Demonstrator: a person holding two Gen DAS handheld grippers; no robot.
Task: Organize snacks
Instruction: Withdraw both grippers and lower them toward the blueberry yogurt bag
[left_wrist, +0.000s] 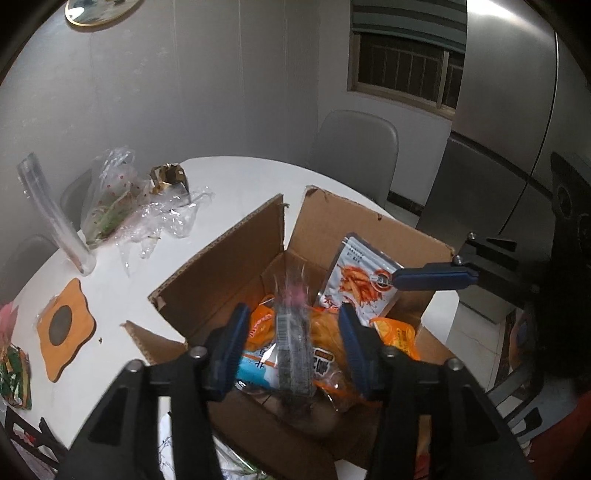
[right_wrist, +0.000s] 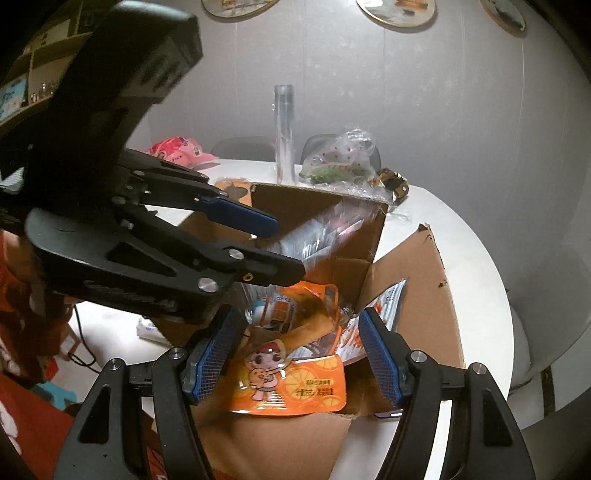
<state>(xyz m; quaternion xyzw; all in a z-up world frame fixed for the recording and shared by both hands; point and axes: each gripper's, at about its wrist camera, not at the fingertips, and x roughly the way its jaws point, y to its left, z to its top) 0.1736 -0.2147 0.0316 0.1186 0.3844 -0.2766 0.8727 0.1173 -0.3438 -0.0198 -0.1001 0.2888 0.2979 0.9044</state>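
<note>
1. Left gripper (left_wrist: 291, 347) is above the open cardboard box (left_wrist: 229, 258), jaws spread wide. A clear packet (left_wrist: 293, 332) with dark contents hangs between the pads, blurred and touching neither, so nothing is gripped.
2. Right gripper (right_wrist: 299, 354) is over the box too, at its near side. It is just as wide open and empty, with an orange pouch (right_wrist: 291, 384) lying flat in the box directly under the gap.
3. That pouch is glossy film printed with a cartoon child and orange slices. My read: light, soft and slippery, and it buckles if pushed flat.
4. Best hold looks like its sealed edge towards the box's near wall, pinched across the thin seam, not the puffy middle.
5. A white packet (left_wrist: 354, 280) showing red-orange strips leans upright against the box's far inner wall. It looks stiffer at its flat top seal, which is an easy place to nip.
6. More orange and blue-white packets are heaped on the box floor, overlapping one another.
7. A judgement: the thin film could tear or slide out under a shallow pinch.
</note>
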